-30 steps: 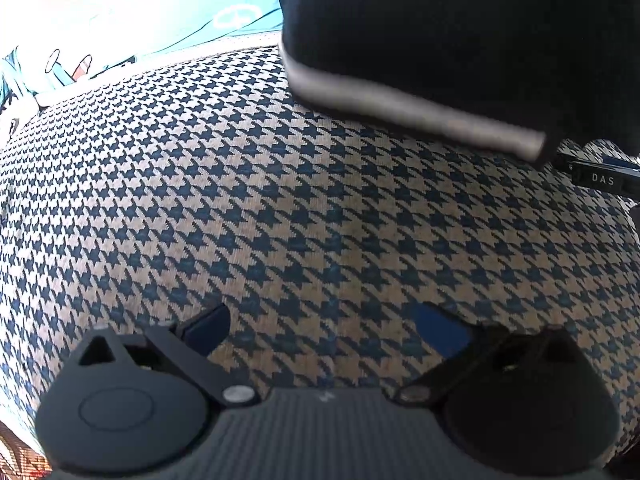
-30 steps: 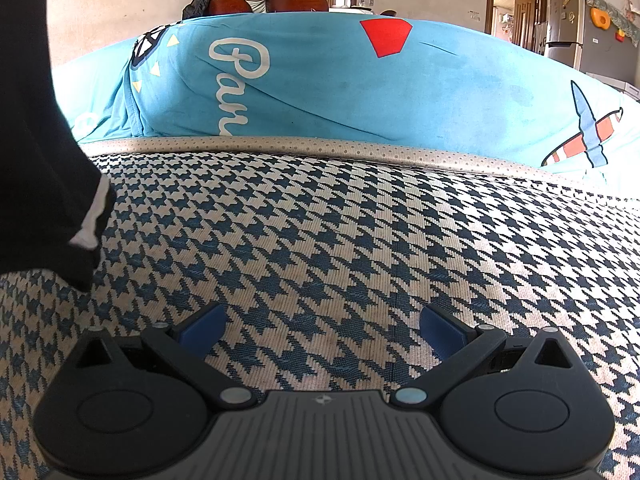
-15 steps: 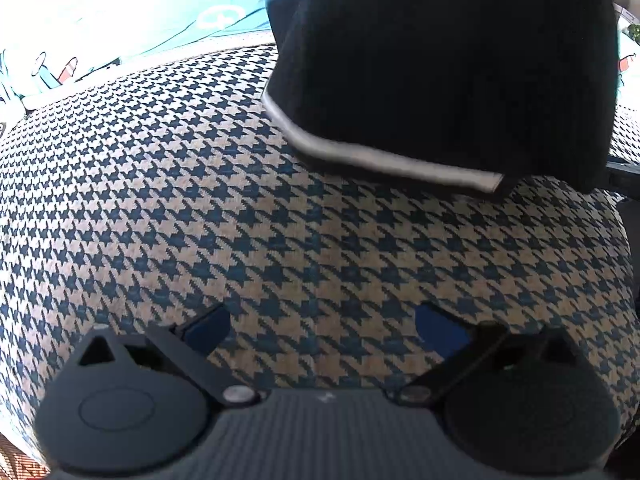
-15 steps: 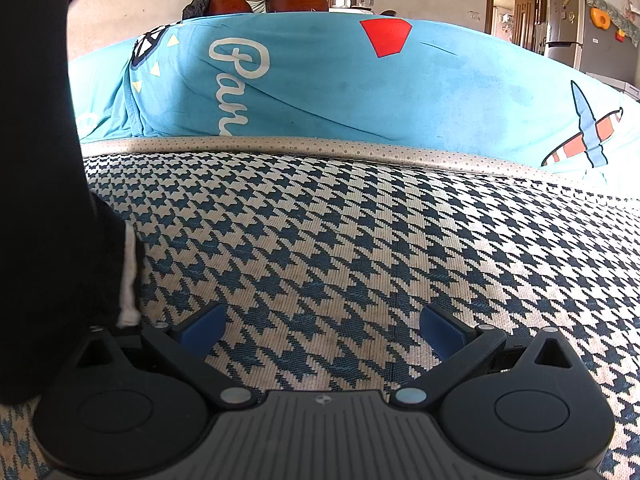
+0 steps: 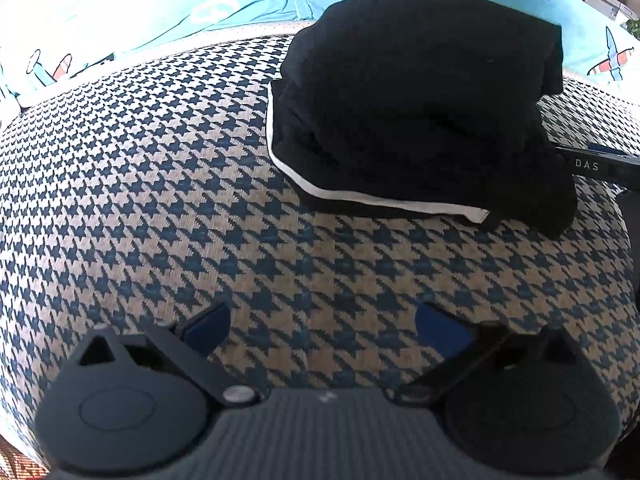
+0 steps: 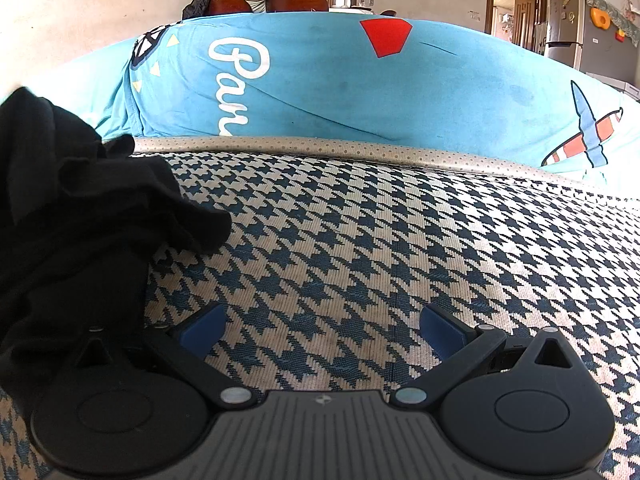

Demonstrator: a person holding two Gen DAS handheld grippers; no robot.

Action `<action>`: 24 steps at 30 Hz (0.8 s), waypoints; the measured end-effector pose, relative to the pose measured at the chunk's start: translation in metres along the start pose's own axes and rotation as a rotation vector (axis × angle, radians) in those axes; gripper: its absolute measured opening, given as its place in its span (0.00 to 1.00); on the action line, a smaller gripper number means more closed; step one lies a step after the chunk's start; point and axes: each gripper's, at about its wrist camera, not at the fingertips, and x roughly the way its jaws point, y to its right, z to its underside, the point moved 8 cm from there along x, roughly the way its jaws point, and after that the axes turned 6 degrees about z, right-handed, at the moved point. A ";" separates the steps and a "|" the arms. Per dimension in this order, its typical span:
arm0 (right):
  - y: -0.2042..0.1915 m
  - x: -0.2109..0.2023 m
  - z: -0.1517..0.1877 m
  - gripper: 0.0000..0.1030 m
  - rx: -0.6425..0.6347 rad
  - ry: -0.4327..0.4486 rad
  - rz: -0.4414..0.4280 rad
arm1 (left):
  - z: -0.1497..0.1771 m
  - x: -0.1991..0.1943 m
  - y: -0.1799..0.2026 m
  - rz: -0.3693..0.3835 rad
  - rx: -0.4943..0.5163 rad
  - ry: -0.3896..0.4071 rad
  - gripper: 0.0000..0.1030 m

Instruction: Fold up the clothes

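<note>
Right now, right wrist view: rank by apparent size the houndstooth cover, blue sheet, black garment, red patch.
1. houndstooth cover
2. blue sheet
3. black garment, though nearness to the lens inflates it
4. red patch

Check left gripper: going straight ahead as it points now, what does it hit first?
Probably the houndstooth cover first. The left gripper, jaws open and empty, looks tilted down at it. The black garment lies further on, right of centre; depth is unclear.
</note>
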 end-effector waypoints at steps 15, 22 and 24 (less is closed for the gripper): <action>0.000 0.000 0.000 1.00 0.001 0.000 0.000 | -0.060 -0.025 -0.073 0.009 -0.043 0.034 1.00; 0.000 0.001 0.000 1.00 0.001 0.001 0.000 | -0.070 -0.014 -0.080 -0.009 -0.047 0.034 1.00; 0.000 0.001 0.000 1.00 0.001 0.001 0.000 | -0.070 -0.015 -0.079 -0.010 -0.040 0.029 1.00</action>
